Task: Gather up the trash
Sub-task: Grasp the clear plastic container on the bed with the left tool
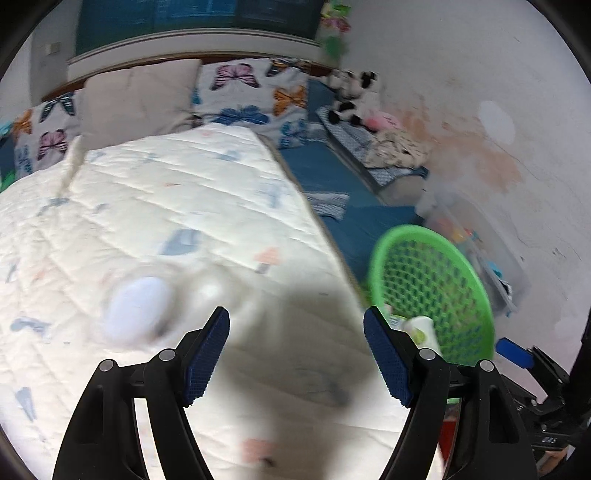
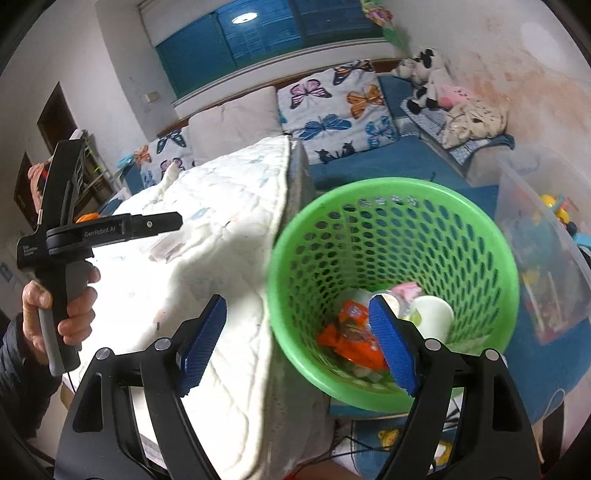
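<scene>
Quilted bed (image 1: 166, 206); butterfly pillows (image 2: 332, 107); stained white wall (image 1: 480, 110); blue window (image 2: 266, 33).

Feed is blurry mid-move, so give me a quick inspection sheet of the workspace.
Surface: white quilt over the bed.
Job's things: green basket beside the bed, holding a paper cup and orange wrappers; blurred white items on the quilt.
Clutter: clear toy bin.
Grippers: left gripper and right gripper open, empty.
Cables: thin dark cable on the floor.
Surroundings: butterfly pillows, plush toys.
</scene>
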Demonstrator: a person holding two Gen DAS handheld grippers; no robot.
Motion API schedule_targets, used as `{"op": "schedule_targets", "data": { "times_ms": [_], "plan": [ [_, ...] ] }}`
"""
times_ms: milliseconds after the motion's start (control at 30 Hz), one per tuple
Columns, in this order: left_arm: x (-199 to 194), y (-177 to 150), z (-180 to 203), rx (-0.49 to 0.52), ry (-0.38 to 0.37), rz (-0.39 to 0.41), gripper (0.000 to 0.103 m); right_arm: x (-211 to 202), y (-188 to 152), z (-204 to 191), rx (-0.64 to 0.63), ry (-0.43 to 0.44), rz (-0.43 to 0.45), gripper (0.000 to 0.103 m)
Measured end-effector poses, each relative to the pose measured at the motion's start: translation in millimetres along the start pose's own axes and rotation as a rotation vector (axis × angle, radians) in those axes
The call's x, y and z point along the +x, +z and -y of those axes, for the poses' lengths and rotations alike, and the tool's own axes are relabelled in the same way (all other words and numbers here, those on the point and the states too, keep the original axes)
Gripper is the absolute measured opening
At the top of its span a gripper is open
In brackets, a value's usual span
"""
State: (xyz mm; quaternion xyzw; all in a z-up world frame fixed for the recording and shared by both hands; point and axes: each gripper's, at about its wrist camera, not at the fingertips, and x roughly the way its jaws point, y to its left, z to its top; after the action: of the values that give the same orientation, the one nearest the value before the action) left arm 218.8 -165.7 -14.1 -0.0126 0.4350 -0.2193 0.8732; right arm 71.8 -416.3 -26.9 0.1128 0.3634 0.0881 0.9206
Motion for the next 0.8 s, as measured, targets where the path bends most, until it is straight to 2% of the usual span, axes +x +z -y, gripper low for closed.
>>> {"op": "schedule_targets", "data": {
  "times_ms": [33,100,167,333,400,633,800],
  "plan": [
    [-1.8,0.8,-7.5,-0.009,0.014,0.006,0.074,2.5,1.5,-3.3,-0.007,0.003,-0.003,0.079],
    [-5.7,3.9,-24.8,-0.026,0.053,0.021,0.083,6.7,4.5,-9.7,-0.02,0.009,-0.007,0.079],
    [-8.7,7.8,-44.0,-0.051,0.088,0.031,0.084,11.0,8.1,-16.6,-0.034,0.017,-0.011,0.08],
    [-6.8,15.2,-83.6,-0.11,0.105,0.01,0.089,22.1,15.5,-31.2,-0.055,0.04,-0.022,0.08],
    [-2.0,17.4,-96.3,-0.136,0.082,-0.012,0.096,27.1,17.8,-37.8,-0.064,0.051,-0.027,0.08],
    [20.3,16.0,-115.2,-0.172,0.047,-0.077,0.096,43.8,25.8,-55.9,-0.097,0.076,-0.049,0.08],
    [31.1,12.5,-121.1,-0.167,0.072,-0.098,0.096,53.4,28.9,-65.7,-0.118,0.092,-0.063,0.08]
  ]
}}
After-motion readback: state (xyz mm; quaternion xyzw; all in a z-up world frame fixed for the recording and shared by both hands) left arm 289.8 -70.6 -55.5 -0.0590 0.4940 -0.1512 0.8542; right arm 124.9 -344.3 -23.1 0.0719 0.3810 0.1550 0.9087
